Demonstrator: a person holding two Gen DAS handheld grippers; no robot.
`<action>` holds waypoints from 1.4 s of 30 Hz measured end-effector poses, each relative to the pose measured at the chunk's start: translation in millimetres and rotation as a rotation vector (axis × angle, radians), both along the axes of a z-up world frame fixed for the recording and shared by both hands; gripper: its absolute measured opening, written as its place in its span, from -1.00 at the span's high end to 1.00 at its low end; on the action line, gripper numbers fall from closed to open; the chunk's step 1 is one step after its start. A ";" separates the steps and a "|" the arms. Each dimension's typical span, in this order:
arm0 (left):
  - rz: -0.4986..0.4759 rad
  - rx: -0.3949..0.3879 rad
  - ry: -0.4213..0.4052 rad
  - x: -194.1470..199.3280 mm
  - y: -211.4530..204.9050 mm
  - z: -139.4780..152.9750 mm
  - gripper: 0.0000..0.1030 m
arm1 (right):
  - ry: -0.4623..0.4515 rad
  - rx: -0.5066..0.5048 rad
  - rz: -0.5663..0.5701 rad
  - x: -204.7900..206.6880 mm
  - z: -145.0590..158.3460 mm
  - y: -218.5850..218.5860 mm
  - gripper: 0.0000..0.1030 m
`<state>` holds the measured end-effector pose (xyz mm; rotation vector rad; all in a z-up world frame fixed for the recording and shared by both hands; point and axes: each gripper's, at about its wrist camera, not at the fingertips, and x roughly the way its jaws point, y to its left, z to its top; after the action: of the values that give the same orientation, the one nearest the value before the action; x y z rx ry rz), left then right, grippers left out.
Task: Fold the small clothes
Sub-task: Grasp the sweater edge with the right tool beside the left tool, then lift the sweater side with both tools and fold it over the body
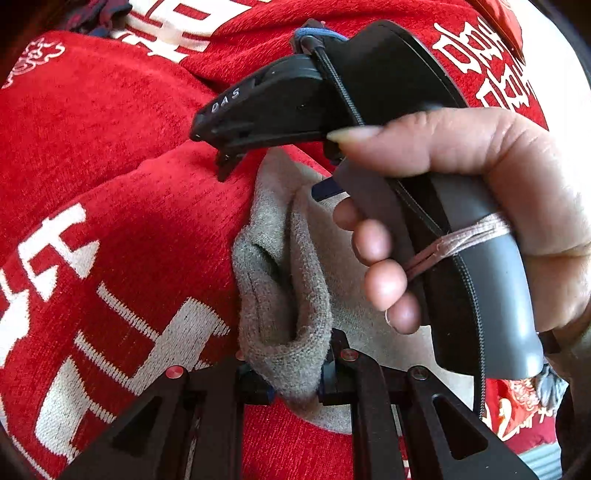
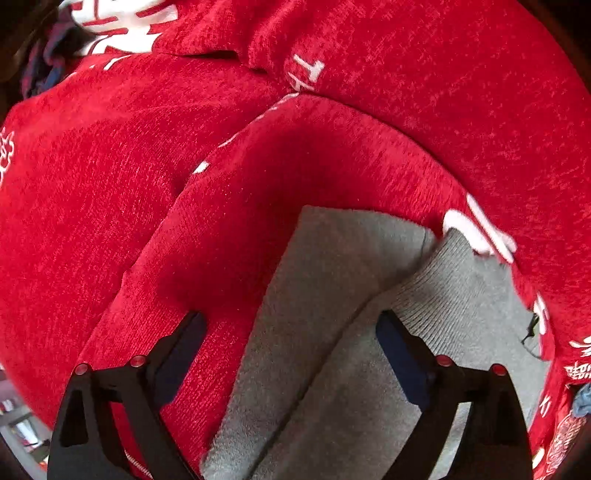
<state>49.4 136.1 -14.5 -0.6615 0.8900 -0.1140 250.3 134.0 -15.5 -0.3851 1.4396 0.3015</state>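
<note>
A small grey fuzzy sock (image 1: 284, 280) lies on a red blanket with white characters (image 1: 110, 155). My left gripper (image 1: 295, 376) is shut on the near end of the sock, which bunches up between its fingers. The person's hand holds the right gripper's body (image 1: 369, 92) just above and beyond the sock. In the right wrist view the sock (image 2: 332, 295) lies as two grey folds. My right gripper (image 2: 291, 325) is open, one finger on the red blanket (image 2: 221, 229) and the other finger (image 2: 399, 343) over the ribbed cuff.
The red blanket is rumpled into ridges around the sock. Dark plaid cloth (image 1: 92, 18) lies at the far left edge. A small blue-grey cloth (image 1: 550, 384) shows at the right edge.
</note>
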 end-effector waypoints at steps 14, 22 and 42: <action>-0.027 0.259 -0.095 -14.9 -39.5 45.3 0.73 | -0.035 0.401 -0.144 -6.0 53.2 -109.5 0.57; -0.068 0.391 -0.124 -22.2 -75.5 64.0 0.74 | -0.064 0.584 -0.179 -10.2 84.0 -153.1 0.58; -0.154 0.510 -0.134 -25.8 -144.5 101.5 0.74 | -0.119 0.770 -0.222 -31.5 124.7 -260.7 0.57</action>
<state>23.6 -8.4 87.0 -0.1082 0.7972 -0.0631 218.8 -126.7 109.2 0.3738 1.1334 0.6076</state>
